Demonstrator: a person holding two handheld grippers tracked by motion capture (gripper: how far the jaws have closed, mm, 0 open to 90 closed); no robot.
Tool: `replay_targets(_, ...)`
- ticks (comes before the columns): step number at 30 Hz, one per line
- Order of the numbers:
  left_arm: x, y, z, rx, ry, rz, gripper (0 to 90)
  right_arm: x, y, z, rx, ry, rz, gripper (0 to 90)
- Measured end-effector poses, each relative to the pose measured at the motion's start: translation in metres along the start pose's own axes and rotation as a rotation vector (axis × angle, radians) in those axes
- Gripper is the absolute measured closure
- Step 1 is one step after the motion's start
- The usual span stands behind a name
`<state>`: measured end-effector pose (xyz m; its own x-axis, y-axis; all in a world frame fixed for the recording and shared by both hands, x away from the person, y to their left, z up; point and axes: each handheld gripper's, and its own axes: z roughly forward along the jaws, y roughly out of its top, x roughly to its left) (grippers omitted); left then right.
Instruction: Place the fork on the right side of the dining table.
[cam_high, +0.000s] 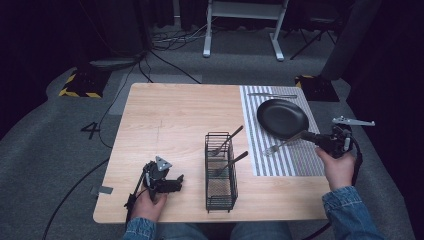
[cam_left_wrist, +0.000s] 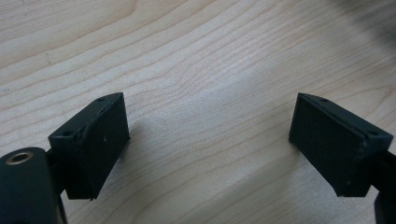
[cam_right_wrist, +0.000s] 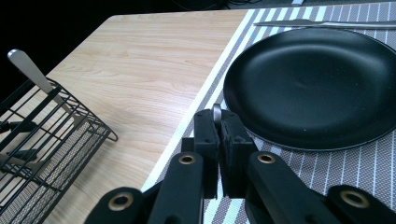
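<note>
**Right tool clamped on a fork at the striped mat; left tool idle**

My right tool (cam_high: 311, 137) is at the right side of the tabletop (cam_high: 170, 120), over the striped mat (cam_high: 280, 160). Its jaws are closed tight on the handle end of a fork (cam_high: 282, 144). In the right gripper view the rounded metal tip of that handle shows pinched between the two pads (cam_right_wrist: 205, 135). From the high view, the fork runs from the jaws toward the left and toward me, tines over the mat, just beside the near edge of the black plate (cam_high: 282, 117). Whether the tines touch the mat I cannot tell.

A knife (cam_high: 272, 95) lies on the mat on the far side of the plate.

My left tool (cam_high: 172, 182) sits low near the front left of the tabletop, well apart from the fork. Its jaws stand wide open with nothing between them; the left gripper view shows bare wood grain between the pads (cam_left_wrist: 98, 140).

A black wire basket (cam_high: 220, 172) stands between the two tools, near the front edge. Two more pieces of cutlery (cam_high: 227, 150) lean in it, handles pointing up and to the right.
</note>
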<state>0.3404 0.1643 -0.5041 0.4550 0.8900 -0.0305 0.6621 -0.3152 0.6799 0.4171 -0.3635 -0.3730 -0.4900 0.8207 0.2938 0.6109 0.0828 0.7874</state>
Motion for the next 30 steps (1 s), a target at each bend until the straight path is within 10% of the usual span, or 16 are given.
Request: replay_targets(30, 0.0, 0.0, 0.0, 0.0, 0.0, -0.002, 12.0, -0.033, 0.01, 0.017, 0.123, -0.117, 0.071, 71.5)
